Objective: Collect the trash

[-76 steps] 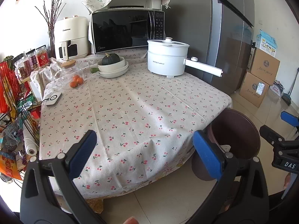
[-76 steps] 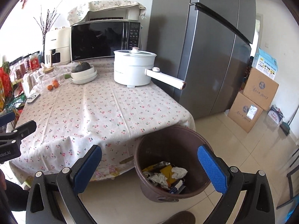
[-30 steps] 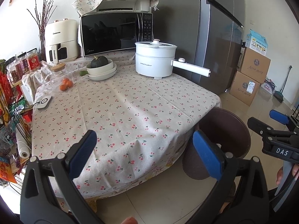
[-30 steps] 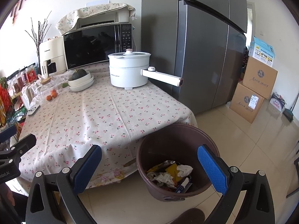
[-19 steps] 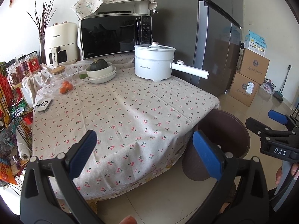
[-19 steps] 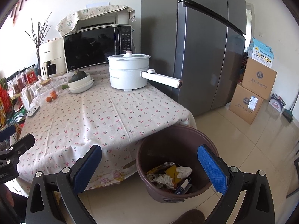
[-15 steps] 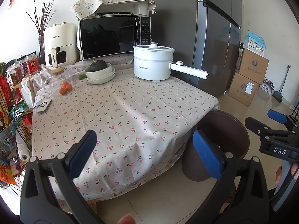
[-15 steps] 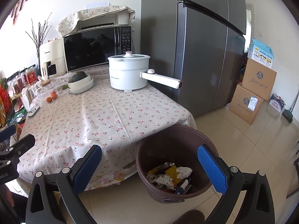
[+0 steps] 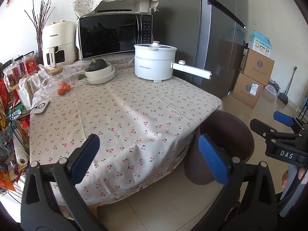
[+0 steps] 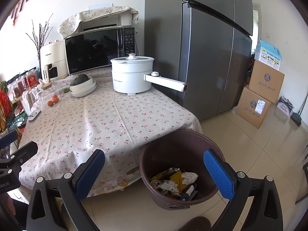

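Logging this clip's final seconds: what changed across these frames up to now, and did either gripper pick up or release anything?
Both views drew back slightly from the table, so the white pot sits a bit farther off. Nothing was grasped or released: the left gripper and right gripper stayed open and empty. The brown bin, its trash and the tabletop items stayed put.

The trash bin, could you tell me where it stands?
The bin stands on the floor at the table's near right corner, seen low centre in the right wrist view.

White electric pot (image 9: pixel 155 63), microwave (image 9: pixel 115 35), squash in bowls (image 9: pixel 97 65), fridge (image 10: pixel 198 44)
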Tool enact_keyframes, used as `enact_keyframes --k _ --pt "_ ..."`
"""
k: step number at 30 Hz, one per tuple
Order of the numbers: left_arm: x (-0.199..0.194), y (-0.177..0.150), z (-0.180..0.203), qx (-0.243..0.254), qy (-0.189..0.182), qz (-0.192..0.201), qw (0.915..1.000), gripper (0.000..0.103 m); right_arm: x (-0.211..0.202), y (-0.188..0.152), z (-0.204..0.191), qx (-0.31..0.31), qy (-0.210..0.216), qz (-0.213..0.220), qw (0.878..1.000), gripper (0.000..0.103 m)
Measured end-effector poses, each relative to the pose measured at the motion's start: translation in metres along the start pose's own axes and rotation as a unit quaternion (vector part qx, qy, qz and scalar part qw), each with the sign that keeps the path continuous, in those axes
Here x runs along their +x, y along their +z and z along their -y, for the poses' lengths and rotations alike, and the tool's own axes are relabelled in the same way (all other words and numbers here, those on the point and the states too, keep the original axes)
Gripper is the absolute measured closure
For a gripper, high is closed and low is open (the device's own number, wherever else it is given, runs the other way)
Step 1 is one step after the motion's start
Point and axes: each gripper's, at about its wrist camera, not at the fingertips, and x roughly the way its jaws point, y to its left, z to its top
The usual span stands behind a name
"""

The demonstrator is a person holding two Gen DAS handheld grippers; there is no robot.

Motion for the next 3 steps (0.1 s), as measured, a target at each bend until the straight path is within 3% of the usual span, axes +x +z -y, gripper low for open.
enact_keyframes --k 3 --pt "0.0001 0.0012 -0.0012 0.001 -0.004 -0.004 1.0000 0.001 0.0007 -0.0002 0.0000 -0.003 0.000 -0.001 1.000 0.000"
